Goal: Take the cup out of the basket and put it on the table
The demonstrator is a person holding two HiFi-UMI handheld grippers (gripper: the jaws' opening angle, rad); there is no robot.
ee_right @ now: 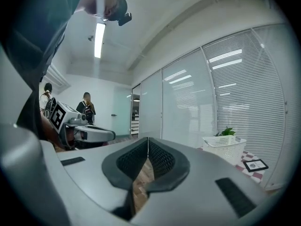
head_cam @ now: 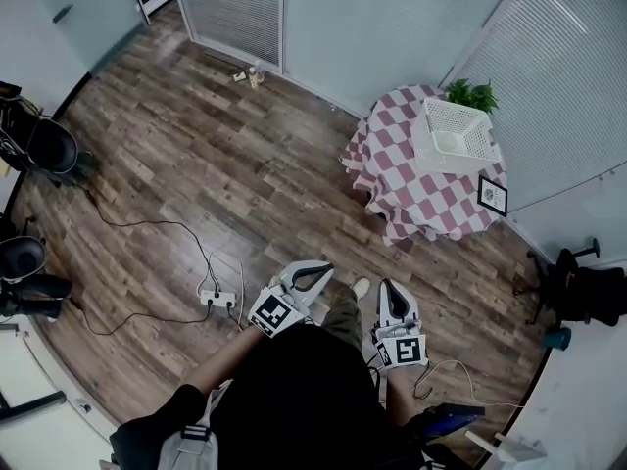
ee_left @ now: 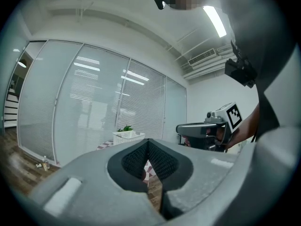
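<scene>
A white basket point(head_cam: 453, 135) stands on a small table with a red-and-white checked cloth point(head_cam: 411, 189), across the floor from me. Something pale lies inside the basket; I cannot make out the cup as such. My left gripper point(head_cam: 326, 268) and right gripper point(head_cam: 387, 284) are held in front of the person's body, far from the table, both empty. In the left gripper view the left gripper point(ee_left: 148, 140) is shut, with the basket point(ee_left: 128, 135) small beyond it and the right gripper point(ee_left: 207, 128) to its right. In the right gripper view the right gripper point(ee_right: 148, 139) is shut, and the basket point(ee_right: 225, 147) stands to its right.
A potted plant point(head_cam: 472, 94) and a framed picture point(head_cam: 493, 196) share the table. A power strip with cables point(head_cam: 217, 299) lies on the wooden floor near the person's feet. Office chairs point(head_cam: 44, 145) stand at the left and one point(head_cam: 578, 287) at the right. Two people point(ee_right: 87, 107) stand far off.
</scene>
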